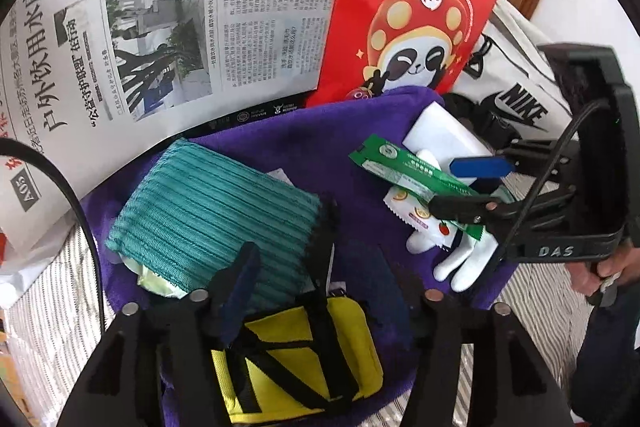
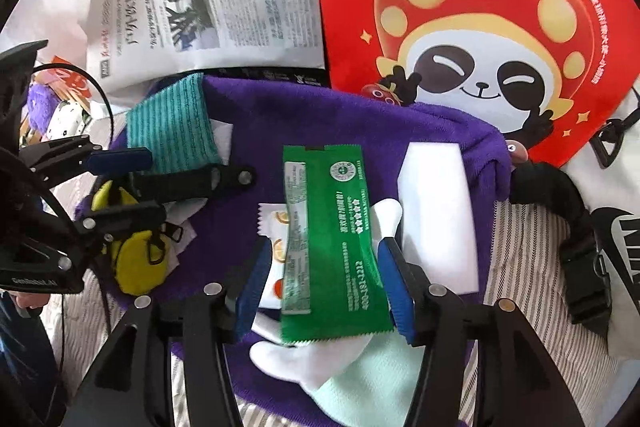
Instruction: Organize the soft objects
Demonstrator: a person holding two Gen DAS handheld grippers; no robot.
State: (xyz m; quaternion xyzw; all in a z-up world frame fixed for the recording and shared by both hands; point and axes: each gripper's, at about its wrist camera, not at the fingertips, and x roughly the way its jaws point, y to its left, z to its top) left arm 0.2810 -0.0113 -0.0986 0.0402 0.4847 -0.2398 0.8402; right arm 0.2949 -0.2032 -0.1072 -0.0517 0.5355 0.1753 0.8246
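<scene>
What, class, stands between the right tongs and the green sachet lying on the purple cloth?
Nothing visible does. The green sachet lies flat on the purple cloth, directly between the open fingers of the right tongs, with a small gap on each side. It rests partly over a white orange-print packet and a white plush toy, both underneath.

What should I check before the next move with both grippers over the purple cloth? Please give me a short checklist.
1. Right gripper jaws apart around the green sachet, pads not pressing: ok.
2. Left gripper jaws apart above the yellow pouch: ok.
3. Yellow pouch's black strap free of the left fingers: cannot tell.
4. Green sachet rests flat on the purple cloth pile: ok.
5. Teal pad lies on the cloth, untouched: ok.
6. The two grippers keep apart: ok.
</scene>
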